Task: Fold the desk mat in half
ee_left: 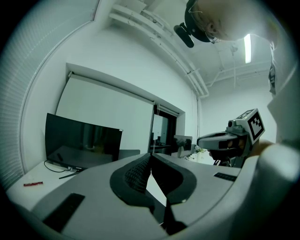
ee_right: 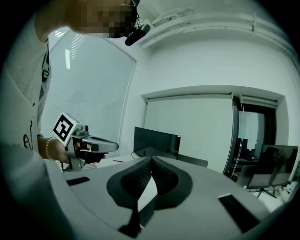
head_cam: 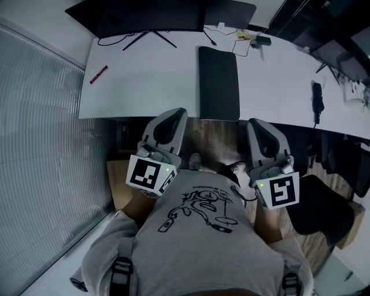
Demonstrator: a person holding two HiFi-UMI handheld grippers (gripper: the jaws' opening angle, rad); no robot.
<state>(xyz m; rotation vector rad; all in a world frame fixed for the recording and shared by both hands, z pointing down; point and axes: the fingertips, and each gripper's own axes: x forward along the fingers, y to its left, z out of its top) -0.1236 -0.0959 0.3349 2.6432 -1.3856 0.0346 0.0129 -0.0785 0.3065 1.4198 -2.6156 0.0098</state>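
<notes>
The monitor (head_cam: 144,17) beyond the mat (head_cam: 218,84) is cut off by the head view's top edge. The red thing (head_cam: 98,74) well left of the mat and the clutter (head_cam: 254,39) past its far right corner are too small to tell. Whether the mat lies in 1 layer or 2 cannot be told.

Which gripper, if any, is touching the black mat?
Apart, both. In the head view the left gripper and right gripper sit either side of the mat, each with a clear gap to it.

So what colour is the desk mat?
Plain black desk mat; the head view shows it best.
</notes>
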